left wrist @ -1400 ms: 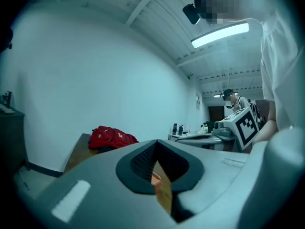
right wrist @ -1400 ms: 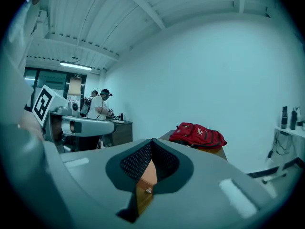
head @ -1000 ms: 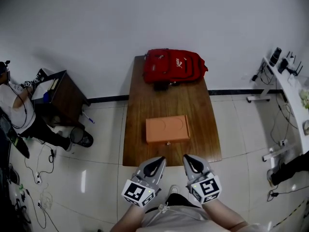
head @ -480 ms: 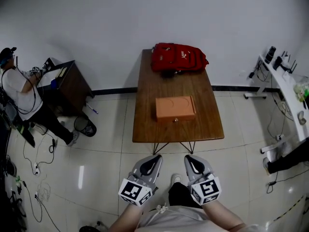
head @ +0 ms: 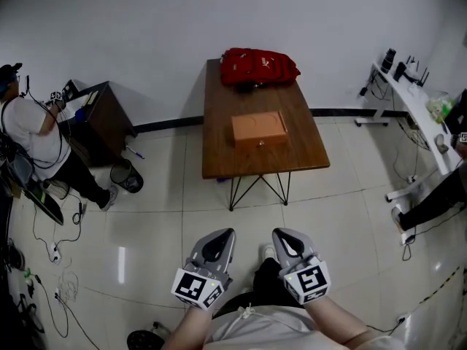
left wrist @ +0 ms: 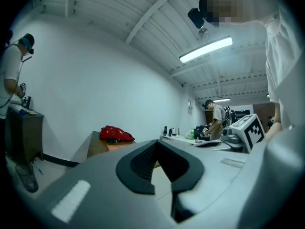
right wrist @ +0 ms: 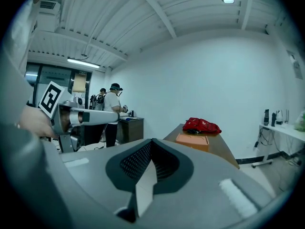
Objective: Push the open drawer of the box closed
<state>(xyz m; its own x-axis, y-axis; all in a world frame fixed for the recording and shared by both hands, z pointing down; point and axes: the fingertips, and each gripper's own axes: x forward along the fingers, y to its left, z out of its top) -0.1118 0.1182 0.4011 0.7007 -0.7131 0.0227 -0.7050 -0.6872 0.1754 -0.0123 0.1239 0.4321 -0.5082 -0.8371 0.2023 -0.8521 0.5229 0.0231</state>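
An orange box (head: pixel 259 128) lies on a long wooden table (head: pixel 219 159) far ahead of me, with its small drawer knob (head: pixel 260 144) facing me. From here the drawer front looks flush with the box. Both grippers hang over the tiled floor, well short of the table. The left gripper (head: pixel 221 233) and right gripper (head: pixel 280 232) are shut and hold nothing. The right gripper view shows the box (right wrist: pixel 192 140) beyond the closed tips of the right gripper (right wrist: pixel 152 141). In the left gripper view, the left gripper (left wrist: pixel 157 143) points toward the table (left wrist: pixel 95 147).
A red backpack (head: pixel 259 66) lies at the table's far end by the wall. At the left, a person (head: pixel 29 144) stands at a dark cabinet (head: pixel 95 122), with a bin (head: pixel 120 175) and cables (head: pixel 44 254) on the floor. A white desk (head: pixel 408 100) lines the right wall.
I have backed away from the table: it was right under the grippers a second ago and now sits far ahead. Both grippers stay shut and low in the view.
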